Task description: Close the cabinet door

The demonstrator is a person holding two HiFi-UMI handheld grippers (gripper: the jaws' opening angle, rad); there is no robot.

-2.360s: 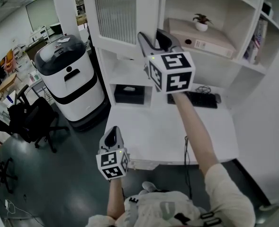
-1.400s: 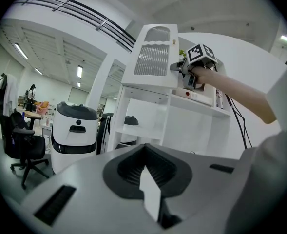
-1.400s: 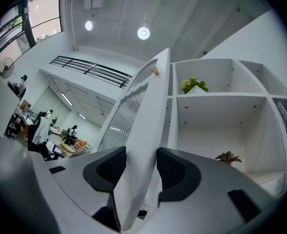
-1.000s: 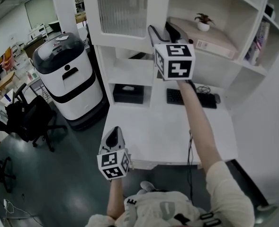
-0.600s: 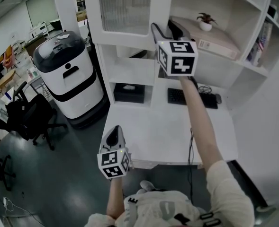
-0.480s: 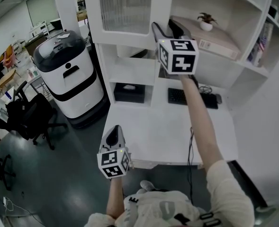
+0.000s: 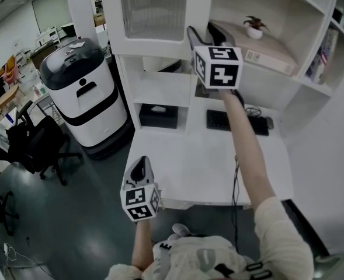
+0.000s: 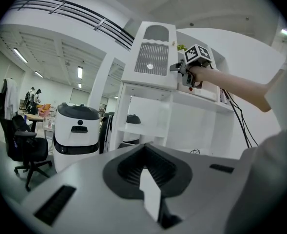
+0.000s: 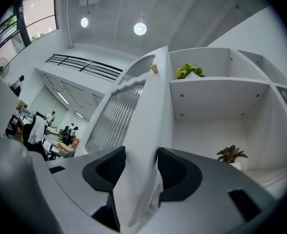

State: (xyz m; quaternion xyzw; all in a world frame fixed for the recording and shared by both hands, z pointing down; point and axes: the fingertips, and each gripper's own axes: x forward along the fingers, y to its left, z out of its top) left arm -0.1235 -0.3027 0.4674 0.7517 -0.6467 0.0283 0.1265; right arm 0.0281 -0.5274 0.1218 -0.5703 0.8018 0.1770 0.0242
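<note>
The cabinet door (image 7: 154, 10) is white-framed with ribbed glass and stands partly open over the upper shelf bay. My right gripper (image 7: 200, 31) is raised to its free edge, and that edge runs between the jaws. In the right gripper view the door (image 9: 133, 126) fills the gap of the gripper (image 9: 141, 172), with a pad against each face. The left gripper view shows the same grip from afar, the right gripper (image 8: 181, 71) on the door (image 8: 150, 57). My left gripper (image 7: 139, 169) hangs low in front of the desk, shut and holding nothing (image 8: 150, 199).
Inside the open bay sit a small potted plant (image 7: 254, 28) and a flat box (image 7: 259, 50). Below is a white desk (image 7: 207, 168) with a keyboard (image 7: 236, 121) and a black box (image 7: 158, 115). A white-and-black machine (image 7: 84, 92) and an office chair (image 7: 37, 144) stand at the left.
The right gripper has shifted to the right with the door's edge in it, and the door has swung a little toward the shelf bay. The left gripper has stayed put.
</note>
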